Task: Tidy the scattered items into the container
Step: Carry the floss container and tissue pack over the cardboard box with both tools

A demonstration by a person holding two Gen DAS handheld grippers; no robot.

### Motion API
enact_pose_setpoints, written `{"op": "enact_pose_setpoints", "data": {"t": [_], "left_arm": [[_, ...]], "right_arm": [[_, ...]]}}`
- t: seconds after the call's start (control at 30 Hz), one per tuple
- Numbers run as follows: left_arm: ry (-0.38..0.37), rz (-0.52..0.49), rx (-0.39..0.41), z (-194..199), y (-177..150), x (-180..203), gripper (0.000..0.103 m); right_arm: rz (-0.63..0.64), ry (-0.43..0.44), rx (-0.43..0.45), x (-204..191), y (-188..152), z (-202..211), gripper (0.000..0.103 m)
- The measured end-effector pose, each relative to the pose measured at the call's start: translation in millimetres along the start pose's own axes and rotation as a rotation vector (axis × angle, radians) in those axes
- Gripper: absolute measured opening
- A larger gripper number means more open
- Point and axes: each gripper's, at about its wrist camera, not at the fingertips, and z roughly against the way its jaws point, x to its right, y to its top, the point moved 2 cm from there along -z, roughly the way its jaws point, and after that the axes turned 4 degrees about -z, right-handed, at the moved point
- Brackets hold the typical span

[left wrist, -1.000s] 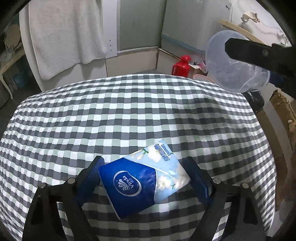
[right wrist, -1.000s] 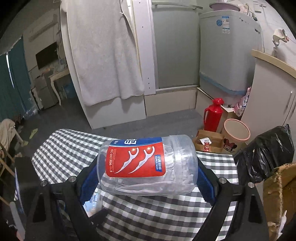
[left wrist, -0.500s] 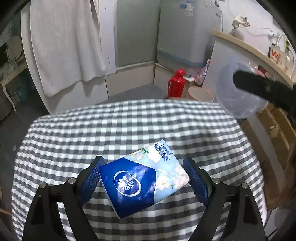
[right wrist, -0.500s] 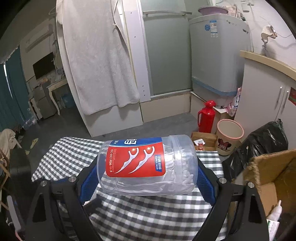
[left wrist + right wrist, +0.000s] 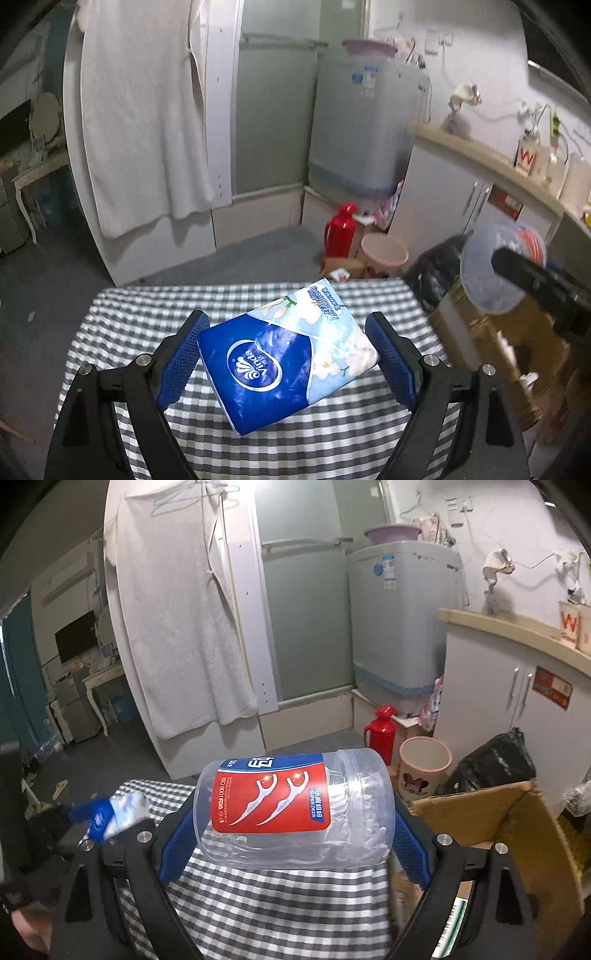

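My left gripper (image 5: 286, 356) is shut on a blue and white tissue pack (image 5: 284, 354), held up over the checked table (image 5: 155, 314). The blue pads press its two ends. My right gripper (image 5: 293, 834) is shut on a clear floss-pick jar (image 5: 295, 808) with a red label, lying sideways between the pads. The jar (image 5: 491, 269) also shows at the right of the left wrist view, over an open cardboard box (image 5: 517, 343). In the right wrist view the box (image 5: 513, 834) stands just right of the table, and the tissue pack (image 5: 118, 812) appears at the left.
Beyond the table stand a red thermos (image 5: 380, 731), a pink bin (image 5: 424, 764) and a black bag (image 5: 491, 764). A white cabinet (image 5: 517, 701) and a washing machine (image 5: 402, 613) line the right wall. A white towel (image 5: 177, 627) hangs at the back.
Both grippers have risen with their loads, so the table looks smaller and more of the room shows. The right gripper has moved right, bringing the cardboard box into view.
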Motion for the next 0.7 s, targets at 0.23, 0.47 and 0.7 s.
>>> {"op": "enact_pose_setpoints", "data": {"t": [0.23, 0.47, 0.7], "left_arm": [[-0.010, -0.012, 0.084, 39, 21, 14, 0.088], [-0.015, -0.011, 0.126, 56, 27, 30, 0.088], [-0.041, -0.044, 0.137, 62, 31, 61, 0.088]], "right_arm": [[-0.001, -0.032, 0.043, 10, 10, 40, 0.091], [-0.003, -0.060, 0.059, 21, 8, 72, 0.091], [-0.027, -0.082, 0.064, 45, 4, 87, 0.089]]}}
